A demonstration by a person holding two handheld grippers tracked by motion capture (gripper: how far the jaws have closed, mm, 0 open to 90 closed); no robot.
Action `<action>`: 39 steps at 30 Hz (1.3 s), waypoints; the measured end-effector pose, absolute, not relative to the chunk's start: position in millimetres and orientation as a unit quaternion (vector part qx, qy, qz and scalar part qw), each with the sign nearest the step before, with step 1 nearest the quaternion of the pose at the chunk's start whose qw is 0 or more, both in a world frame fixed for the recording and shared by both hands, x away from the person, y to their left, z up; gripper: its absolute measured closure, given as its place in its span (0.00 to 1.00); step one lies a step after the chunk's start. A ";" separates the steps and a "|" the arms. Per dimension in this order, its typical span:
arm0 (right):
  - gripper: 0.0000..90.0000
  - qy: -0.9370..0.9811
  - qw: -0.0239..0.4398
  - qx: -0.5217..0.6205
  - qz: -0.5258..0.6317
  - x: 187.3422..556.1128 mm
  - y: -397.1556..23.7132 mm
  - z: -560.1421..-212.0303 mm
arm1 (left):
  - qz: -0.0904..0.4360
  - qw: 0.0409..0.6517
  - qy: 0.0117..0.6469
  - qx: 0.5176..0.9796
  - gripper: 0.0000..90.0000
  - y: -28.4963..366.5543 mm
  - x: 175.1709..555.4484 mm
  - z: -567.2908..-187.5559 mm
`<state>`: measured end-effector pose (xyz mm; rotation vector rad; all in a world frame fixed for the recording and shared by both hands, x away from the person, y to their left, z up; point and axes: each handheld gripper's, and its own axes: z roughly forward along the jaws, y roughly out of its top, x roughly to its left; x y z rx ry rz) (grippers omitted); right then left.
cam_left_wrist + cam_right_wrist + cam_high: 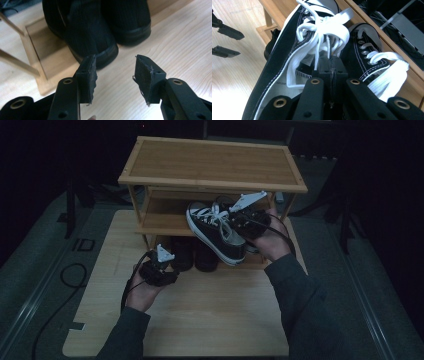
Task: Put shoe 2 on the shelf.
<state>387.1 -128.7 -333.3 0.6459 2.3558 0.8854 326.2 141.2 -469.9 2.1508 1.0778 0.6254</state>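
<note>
Your right gripper is clamped tight on the white laces of a black sneaker, held tilted over the wooden rack's middle shelf, toe pointing up-left toward the rack, heel toward you. Your left gripper hangs wide apart, holding nothing, just before the black boots on the table.

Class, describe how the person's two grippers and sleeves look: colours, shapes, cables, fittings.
Both the left gripper and right gripper are black, each topped by a pale three-cornered plate and trailing a black cable. Jaws are flat black bars with brass-ringed holes; fuzzy dark pads line them. Both sleeves are dark grey.
</note>
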 end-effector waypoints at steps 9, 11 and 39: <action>0.99 0.863 0.275 0.255 0.337 387.0 -129.3 -334.3 | 0.261 0.328 0.390 0.820 0.65 126.2 339.2 -440.4; 0.99 0.858 0.280 0.260 0.343 386.6 -129.7 -335.5 | 0.261 0.328 0.388 0.821 0.65 122.9 341.4 -438.0; 0.95 0.844 0.263 0.286 0.371 393.1 -131.8 -339.5 | 0.260 0.326 0.383 0.824 0.63 115.4 342.9 -439.3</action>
